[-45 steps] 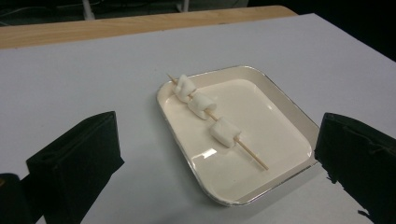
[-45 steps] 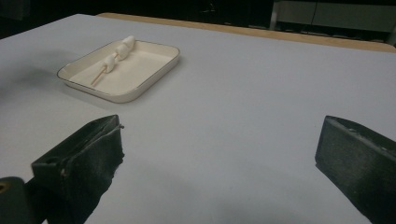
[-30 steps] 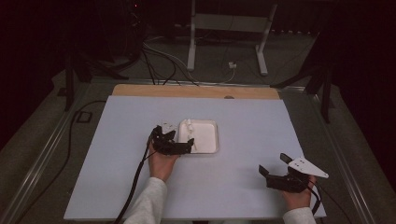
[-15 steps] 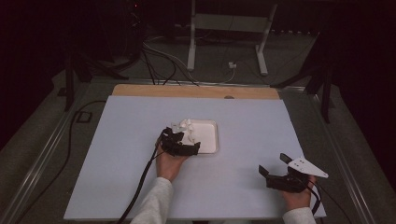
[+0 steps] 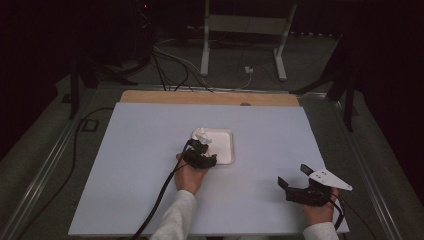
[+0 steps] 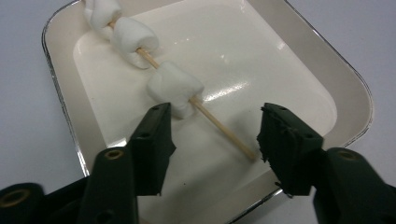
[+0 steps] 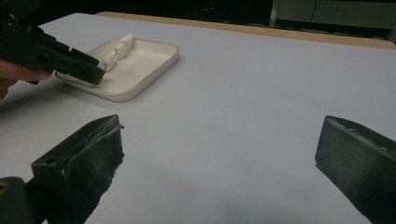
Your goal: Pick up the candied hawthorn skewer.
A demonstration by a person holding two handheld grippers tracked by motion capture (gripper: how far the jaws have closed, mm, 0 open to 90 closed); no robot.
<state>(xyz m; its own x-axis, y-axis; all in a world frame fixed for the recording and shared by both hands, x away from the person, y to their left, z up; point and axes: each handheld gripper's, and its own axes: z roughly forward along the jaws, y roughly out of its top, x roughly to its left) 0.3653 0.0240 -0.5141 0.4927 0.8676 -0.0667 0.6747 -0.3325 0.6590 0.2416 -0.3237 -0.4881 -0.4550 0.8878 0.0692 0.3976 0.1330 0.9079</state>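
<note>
Dark floor surrounds a pale bench (image 5: 125, 165) carrying a white tray (image 6: 345, 79). Inside lies a marshmallow skewer (image 6: 175, 88). The left gripper (image 6: 212, 128) has been closing, fingers straddling the stick's bare end without pinching it. The right gripper (image 5: 296, 181) rests well apart, fingers spread.

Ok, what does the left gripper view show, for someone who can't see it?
A wooden skewer threaded with white marshmallows lies slantwise in a shallow white tray. The left tool reaches over the tray's near edge; its two black jaws have just been closing and now straddle the skewer's bare end, one jaw right beside the nearest marshmallow, not yet pinching the stick.
</note>
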